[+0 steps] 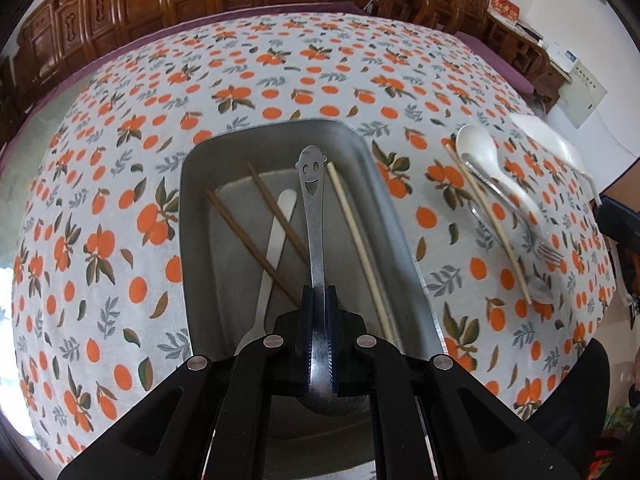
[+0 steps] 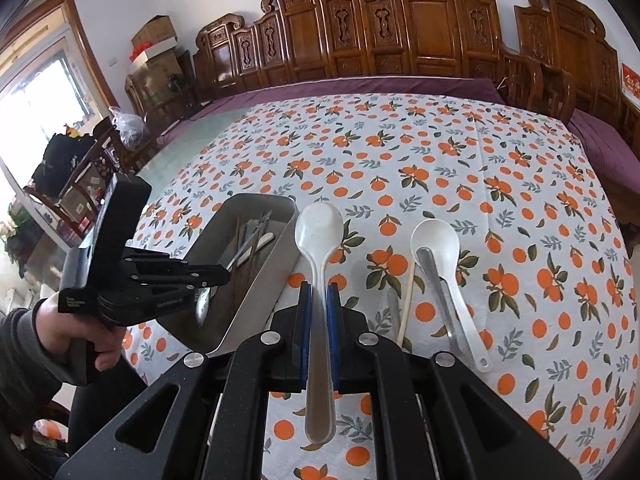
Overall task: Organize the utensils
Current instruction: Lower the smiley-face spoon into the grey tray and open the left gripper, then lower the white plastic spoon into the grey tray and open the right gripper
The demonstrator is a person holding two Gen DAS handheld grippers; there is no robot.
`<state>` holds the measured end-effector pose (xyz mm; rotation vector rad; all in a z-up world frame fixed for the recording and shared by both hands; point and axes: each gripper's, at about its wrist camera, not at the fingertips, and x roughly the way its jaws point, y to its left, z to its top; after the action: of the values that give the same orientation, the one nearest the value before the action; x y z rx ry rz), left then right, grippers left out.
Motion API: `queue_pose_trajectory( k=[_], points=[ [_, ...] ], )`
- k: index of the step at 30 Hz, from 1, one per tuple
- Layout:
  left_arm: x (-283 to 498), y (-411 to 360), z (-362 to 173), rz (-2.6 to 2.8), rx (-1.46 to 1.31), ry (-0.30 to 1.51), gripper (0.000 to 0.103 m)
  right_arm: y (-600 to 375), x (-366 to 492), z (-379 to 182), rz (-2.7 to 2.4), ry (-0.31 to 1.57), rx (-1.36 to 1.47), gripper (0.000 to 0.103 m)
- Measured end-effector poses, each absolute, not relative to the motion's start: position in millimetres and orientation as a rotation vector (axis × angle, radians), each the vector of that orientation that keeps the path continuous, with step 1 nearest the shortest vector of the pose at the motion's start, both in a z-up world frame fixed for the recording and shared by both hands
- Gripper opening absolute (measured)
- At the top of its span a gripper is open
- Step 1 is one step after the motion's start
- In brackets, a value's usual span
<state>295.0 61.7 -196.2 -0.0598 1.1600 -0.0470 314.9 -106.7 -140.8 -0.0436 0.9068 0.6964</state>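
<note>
While both grippers hold a utensil, the scene reads as follows.

Steel spoon: smiley-face spoon (image 1: pixel 313 216), handle pointing away, hanging over the metal tray (image 1: pixel 400 216); fingers of the left gripper (image 1: pixel 319 300) closed narrow on its neck.
Tray contents: two brown chopsticks (image 1: pixel 248 248) crossed over a flat steel handle (image 1: pixel 276 248), one pale chopstick (image 1: pixel 360 248) along the right side.
White spoon: translucent plastic spoon (image 2: pixel 319 248) clamped between the blue-padded fingers of the right gripper (image 2: pixel 319 300), bowl forward, held just right of the tray's near corner.
Loose utensils: white ladle spoon (image 2: pixel 440 248) lying on the cloth with a steel spoon (image 2: pixel 434 280) resting in it, a pale chopstick (image 2: pixel 408 296) just beside; the left wrist view also shows a fork (image 1: pixel 520 220) in that group.
Surface: tabletop (image 2: pixel 520 200) under a white cloth printed with oranges and leaves; purple cloth (image 2: pixel 400 84) showing past its far edge.
Room: carved wooden chair backs (image 2: pixel 420 20) along the far wall, window and stacked boxes to the left.
Open room: far half of the cloth bare; right side past the ladle spoon also bare.
Person: hand (image 2: pixel 76 332) and dark sleeve at the left gripper's grip.
</note>
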Motion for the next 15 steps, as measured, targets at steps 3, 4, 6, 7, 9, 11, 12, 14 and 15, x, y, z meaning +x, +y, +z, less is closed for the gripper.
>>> queue_pose_trajectory(
  k=[3,4,6,7,9,11,12,14,15],
  points=[
    [295,63,-202,-0.043,-0.062,1.167,0.005,-103,315,-142,0.699,0.913,-0.047,0.009],
    [296,63,-203,-0.043,-0.067,1.168,0.005,-101,314,-143,0.699,0.916,-0.05,0.009],
    [296,65,-205,-0.042,-0.076,1.17,0.005,-99,313,-143,0.698,0.916,-0.049,0.009],
    [296,66,-206,-0.04,-0.076,1.175,0.005,-98,312,-142,0.697,0.916,-0.046,0.009],
    [295,66,-203,-0.046,-0.079,1.171,0.005,-96,309,-141,0.697,0.914,-0.04,0.009],
    [293,68,-195,-0.052,-0.084,1.148,0.005,-93,306,-139,0.699,0.912,-0.041,0.009],
    [291,69,-191,-0.056,-0.088,1.138,0.005,-92,306,-139,0.701,0.911,-0.043,0.009],
    [287,71,-181,-0.059,-0.094,1.116,0.005,-86,304,-136,0.708,0.909,-0.048,0.009],
    [283,73,-175,-0.061,-0.097,1.1,0.005,-84,303,-135,0.712,0.907,-0.05,0.009]
  ],
)
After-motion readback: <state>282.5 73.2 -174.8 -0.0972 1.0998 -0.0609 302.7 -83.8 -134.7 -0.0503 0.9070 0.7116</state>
